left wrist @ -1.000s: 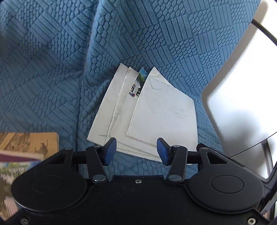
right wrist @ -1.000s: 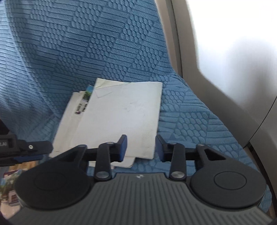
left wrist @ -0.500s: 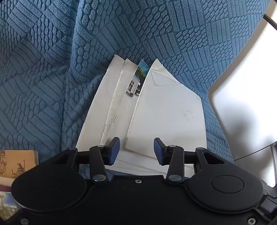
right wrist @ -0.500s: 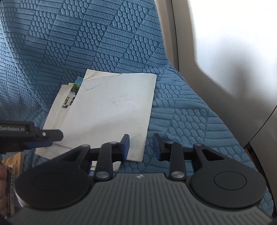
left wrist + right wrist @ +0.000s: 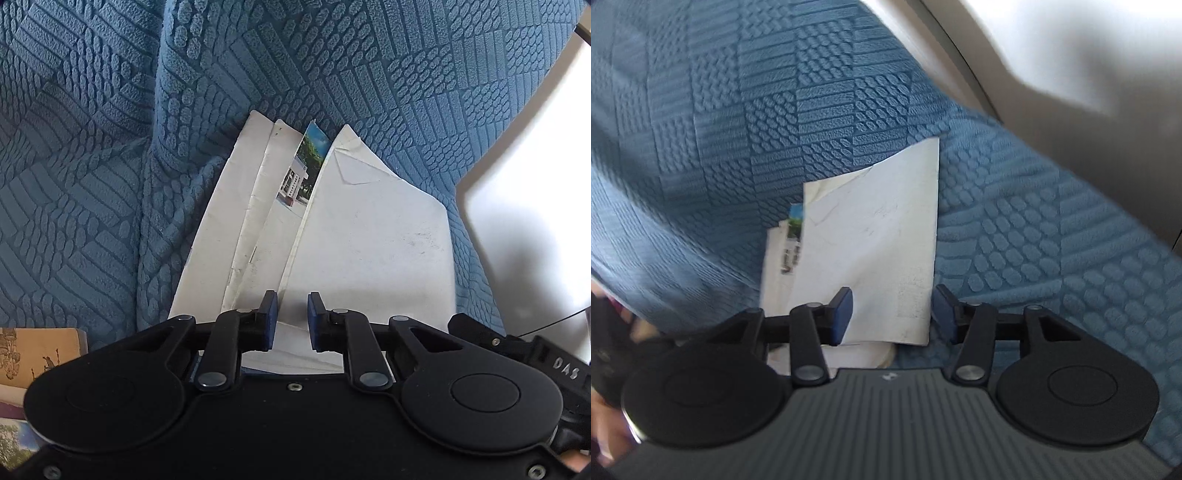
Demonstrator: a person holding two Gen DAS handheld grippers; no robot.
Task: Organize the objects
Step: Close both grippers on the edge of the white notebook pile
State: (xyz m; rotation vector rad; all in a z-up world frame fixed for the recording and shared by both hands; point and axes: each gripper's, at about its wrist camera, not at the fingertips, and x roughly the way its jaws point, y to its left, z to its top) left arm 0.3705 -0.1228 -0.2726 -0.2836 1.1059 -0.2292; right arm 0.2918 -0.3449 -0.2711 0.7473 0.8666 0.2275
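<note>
1. Since the earlier frame, the left tongs (image 5: 290, 319) have been brought lower over the fanned envelopes (image 5: 258, 236), and their jaws are closing.
2. A narrow gap is left between the blue pads (image 5: 267, 319); nothing is gripped, the top envelope (image 5: 369, 236) lying beneath them.
3. The envelopes rest on the blue sofa cover (image 5: 110, 184), books (image 5: 33, 354) near their left.
4. The right tongs (image 5: 892, 314) are opening, unloaded, over the top envelope's (image 5: 871, 236) near right corner.
</note>
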